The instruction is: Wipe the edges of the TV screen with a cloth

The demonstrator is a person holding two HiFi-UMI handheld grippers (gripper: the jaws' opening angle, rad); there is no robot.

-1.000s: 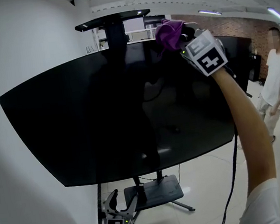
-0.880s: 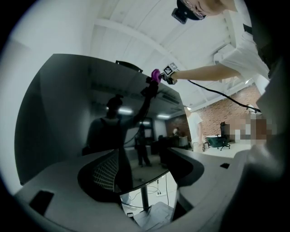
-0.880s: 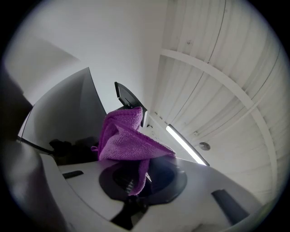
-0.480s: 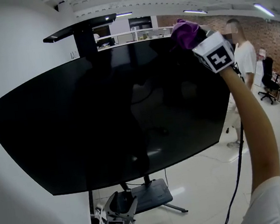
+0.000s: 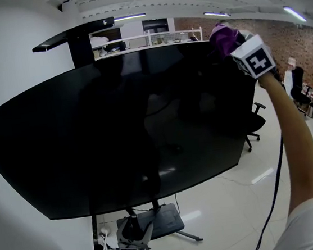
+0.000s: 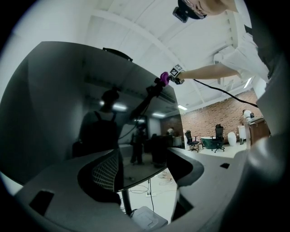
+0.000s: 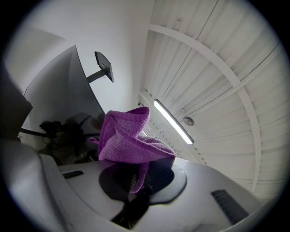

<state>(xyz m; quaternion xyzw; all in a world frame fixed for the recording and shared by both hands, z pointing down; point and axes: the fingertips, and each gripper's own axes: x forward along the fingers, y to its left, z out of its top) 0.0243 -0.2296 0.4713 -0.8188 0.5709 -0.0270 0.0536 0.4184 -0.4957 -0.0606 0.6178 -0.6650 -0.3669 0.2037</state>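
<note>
A large black TV screen [image 5: 117,126] on a wheeled stand fills the head view. My right gripper [image 5: 231,41] is raised at the screen's top right corner, shut on a purple cloth [image 5: 222,36] that rests against the top edge. In the right gripper view the purple cloth [image 7: 129,140] bunches up between the jaws, beside the dark screen [image 7: 63,99]. My left gripper [image 5: 135,237] hangs low below the screen's bottom edge, open and holding nothing. The left gripper view shows the screen [image 6: 90,118] from below, with the cloth [image 6: 164,78] far up at its top corner.
The TV stand's base [image 5: 154,223] sits on the white floor, with cables beside it. A black shelf [image 5: 72,36] tops the stand's pole. Office chairs [image 5: 255,121] stand at the right by a brick wall [image 5: 298,36]. A cable [image 5: 272,192] hangs from my right arm.
My right gripper has slid the cloth to the right along the top edge toward the corner. The person by the brick wall is out of view. The left gripper stays low.
</note>
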